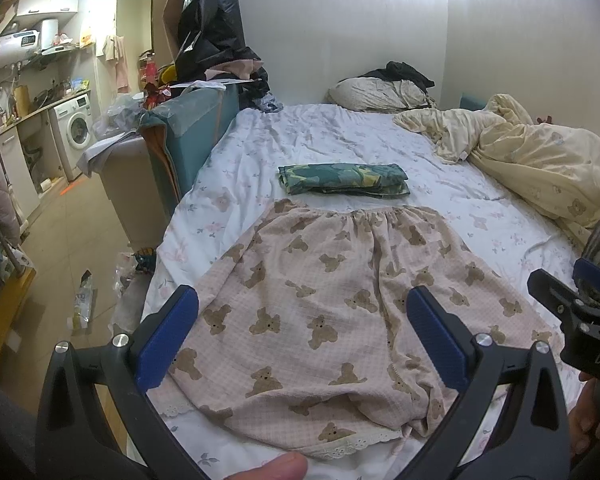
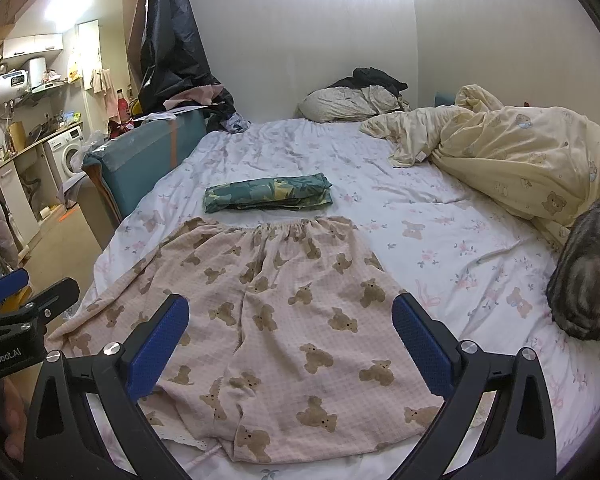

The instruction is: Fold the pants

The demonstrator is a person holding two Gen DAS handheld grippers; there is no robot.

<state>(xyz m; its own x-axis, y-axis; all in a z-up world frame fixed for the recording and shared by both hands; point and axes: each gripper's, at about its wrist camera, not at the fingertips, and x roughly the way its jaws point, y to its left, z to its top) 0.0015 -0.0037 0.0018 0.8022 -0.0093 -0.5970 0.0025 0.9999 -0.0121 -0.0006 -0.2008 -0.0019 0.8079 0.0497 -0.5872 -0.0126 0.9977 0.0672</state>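
Observation:
Pink pants with brown bear print (image 1: 320,300) lie spread flat on the bed, waistband at the far end and lace-trimmed leg hems nearest me. They also show in the right wrist view (image 2: 284,320). My left gripper (image 1: 300,332) is open and empty, hovering above the near left part of the pants. My right gripper (image 2: 290,340) is open and empty, hovering above the near right part. The right gripper shows at the right edge of the left wrist view (image 1: 580,312), and the left gripper at the left edge of the right wrist view (image 2: 20,312).
A folded green patterned garment (image 1: 344,178) lies just beyond the waistband. A yellow duvet (image 2: 520,152) is bunched at the right. A grey cat (image 2: 588,272) sits on the bed's right side. A pillow (image 2: 340,104) lies at the far end. The bed's left edge (image 1: 168,216) drops to the floor.

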